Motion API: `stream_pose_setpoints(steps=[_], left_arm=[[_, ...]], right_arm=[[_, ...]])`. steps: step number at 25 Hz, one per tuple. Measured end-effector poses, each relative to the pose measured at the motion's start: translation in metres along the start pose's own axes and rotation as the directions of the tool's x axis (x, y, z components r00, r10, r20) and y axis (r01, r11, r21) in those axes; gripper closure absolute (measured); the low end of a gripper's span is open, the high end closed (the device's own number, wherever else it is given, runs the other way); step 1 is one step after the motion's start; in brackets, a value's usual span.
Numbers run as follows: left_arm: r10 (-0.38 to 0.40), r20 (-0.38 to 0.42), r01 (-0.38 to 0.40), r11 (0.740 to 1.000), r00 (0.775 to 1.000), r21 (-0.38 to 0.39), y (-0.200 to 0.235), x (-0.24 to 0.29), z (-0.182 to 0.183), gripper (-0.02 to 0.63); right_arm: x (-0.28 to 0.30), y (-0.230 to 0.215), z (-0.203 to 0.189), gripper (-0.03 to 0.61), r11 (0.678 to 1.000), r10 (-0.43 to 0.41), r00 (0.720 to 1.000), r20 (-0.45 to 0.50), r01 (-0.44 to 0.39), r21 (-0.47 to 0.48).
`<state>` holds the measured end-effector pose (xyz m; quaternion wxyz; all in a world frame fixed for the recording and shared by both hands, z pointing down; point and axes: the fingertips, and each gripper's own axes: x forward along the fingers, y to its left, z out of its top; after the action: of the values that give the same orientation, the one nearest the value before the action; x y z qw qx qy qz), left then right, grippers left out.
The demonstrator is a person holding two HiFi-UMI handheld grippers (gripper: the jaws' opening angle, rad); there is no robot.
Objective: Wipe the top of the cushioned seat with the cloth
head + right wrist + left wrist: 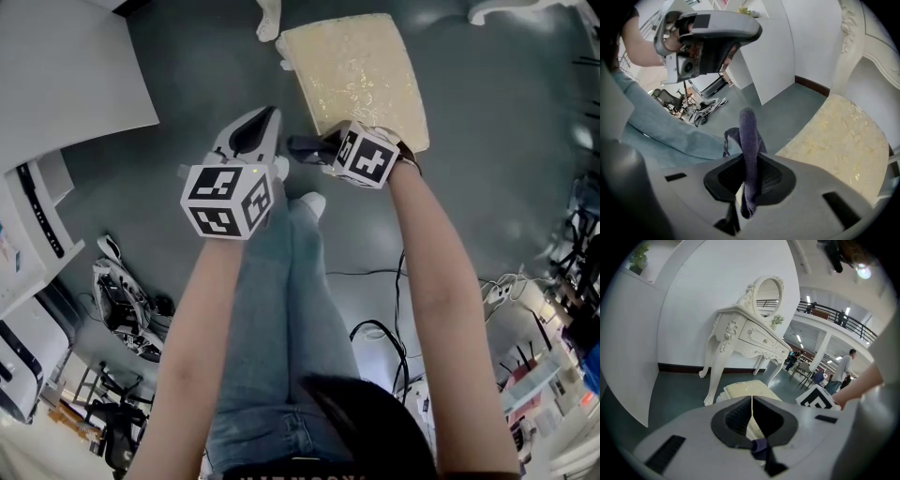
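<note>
The cushioned seat [356,75] has a cream, gold-patterned top and stands on the grey floor ahead of my knees. My right gripper [306,147] hovers at the seat's near left corner, shut on a dark purple cloth [749,136] that stands up between the jaws and hangs below them. In the right gripper view the seat [839,140] lies to the right, just beyond the jaws. My left gripper [255,133] is held left of the right one, off the seat, with its jaws shut [752,408]. A small purple scrap [759,448] shows at their base.
A white carved dressing table [750,333] stands behind the seat; its leg [269,19] is by the seat's far left corner. A white panel [66,66] is at left. Cables [375,333] and equipment [127,300] lie on the floor behind. People stand far off [843,369].
</note>
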<state>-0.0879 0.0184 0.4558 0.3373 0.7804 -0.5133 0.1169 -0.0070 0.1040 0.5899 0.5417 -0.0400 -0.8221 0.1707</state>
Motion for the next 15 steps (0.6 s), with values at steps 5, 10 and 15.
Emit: stream_pose_setpoints(steps=[5, 10, 15], left_arm=[[-0.005, -0.005, 0.005, 1.0, 1.0, 0.005, -0.009, -0.005, -0.007, 0.606], [-0.013, -0.014, 0.013, 1.0, 1.0, 0.01, -0.014, -0.008, -0.014, 0.605], [-0.016, -0.016, 0.016, 1.0, 1.0, 0.013, -0.017, -0.008, -0.016, 0.606]], right_arm=[[0.001, 0.015, -0.012, 0.543, 1.0, 0.01, 1.0, -0.004, -0.01, -0.017], [0.003, 0.031, -0.024, 0.543, 0.998, 0.03, 0.999, -0.02, -0.031, -0.048], [0.005, 0.043, -0.035, 0.543, 0.998, 0.052, 0.998, -0.022, -0.053, -0.043]])
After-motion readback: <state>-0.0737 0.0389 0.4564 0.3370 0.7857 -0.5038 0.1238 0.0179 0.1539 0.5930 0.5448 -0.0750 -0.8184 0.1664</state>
